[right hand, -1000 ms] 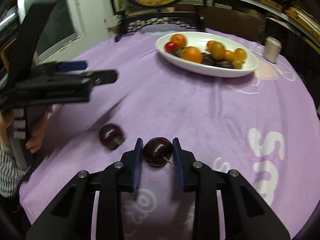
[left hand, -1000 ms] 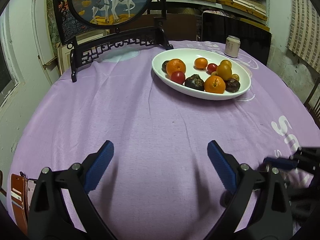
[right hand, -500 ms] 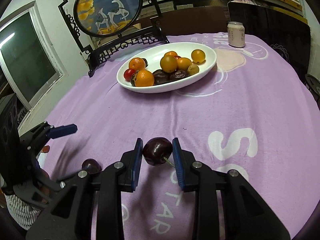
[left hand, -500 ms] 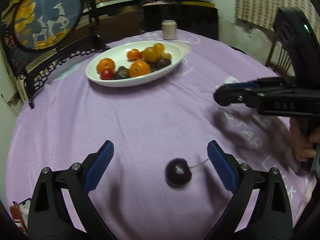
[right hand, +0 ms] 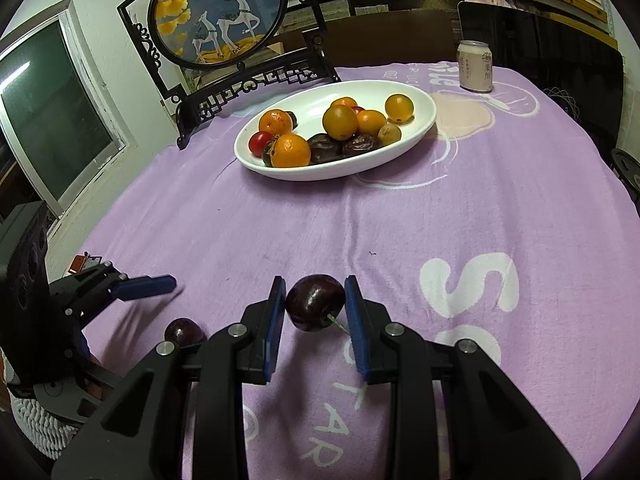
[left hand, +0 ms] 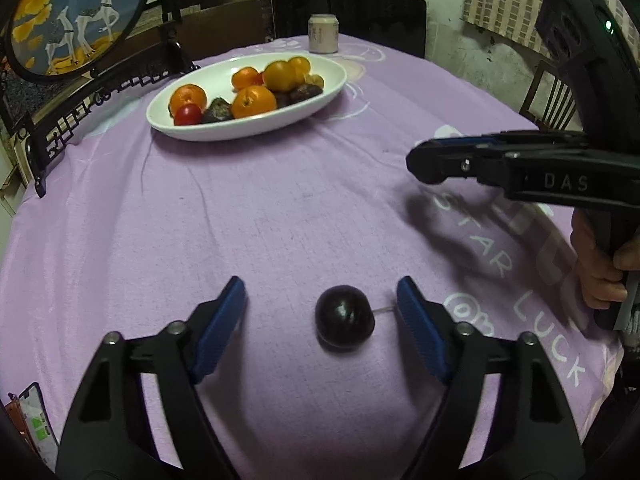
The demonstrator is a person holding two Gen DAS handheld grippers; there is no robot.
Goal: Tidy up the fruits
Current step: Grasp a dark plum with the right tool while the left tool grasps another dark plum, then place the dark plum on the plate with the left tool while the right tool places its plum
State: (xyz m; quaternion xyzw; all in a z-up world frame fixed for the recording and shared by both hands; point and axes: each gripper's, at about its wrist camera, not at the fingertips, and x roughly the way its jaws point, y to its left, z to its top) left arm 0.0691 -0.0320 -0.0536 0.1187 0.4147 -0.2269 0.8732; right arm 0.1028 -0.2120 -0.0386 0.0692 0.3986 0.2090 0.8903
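nearest in the right wrist view, the right claw (right hand: 315,308) is clamped on a dark cherry (right hand: 315,302), its stem poking out toward the right pad, the fruit lifted just above the purple cloth (right hand: 400,220) on the table. in the left wrist view, the left claw (left hand: 321,307) is closing around a second cherry (left hand: 344,317) that lies on the cloth between the blue pads, nearer the right one, neither pad touching it yet. its thin stem (left hand: 385,309) points at the right pad. because the fruit sits off-centre, the right pad will likely meet it first and could roll or nudge it sideways out of the grip, or catch only the stem. a hard squeeze could also bruise such soft fruit. farther off, left of centre, the white oval dish (left hand: 320,96) already holds oranges, a red tomato and dark fruit. it looks crowded, so a cherry dropped from height might bounce or roll out. beyond it stands a can (left hand: 323,33).
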